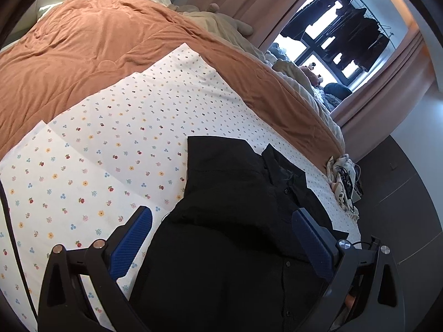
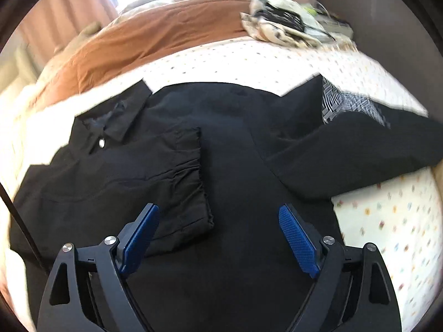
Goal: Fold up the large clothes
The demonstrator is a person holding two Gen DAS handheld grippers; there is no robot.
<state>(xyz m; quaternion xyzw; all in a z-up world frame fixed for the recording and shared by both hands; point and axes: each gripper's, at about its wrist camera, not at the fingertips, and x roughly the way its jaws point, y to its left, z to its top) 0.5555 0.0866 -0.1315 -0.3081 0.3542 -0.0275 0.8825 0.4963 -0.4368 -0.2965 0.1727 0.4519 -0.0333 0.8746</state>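
Note:
A large black button-up shirt lies on the floral bed sheet. Its collar is at the left, and one cuffed sleeve is folded across the front. The other sleeve stretches to the right, showing a patterned patch. My right gripper hovers open over the shirt body with nothing between its blue pads. In the left wrist view the same shirt lies beneath my left gripper, whose jaws stand wide apart and hold nothing.
An orange quilt covers the far half of the bed, with beige bedding behind it. A crumpled patterned cloth with cables sits at the bed's edge. Dark floor lies beyond. Clothes hang at the window.

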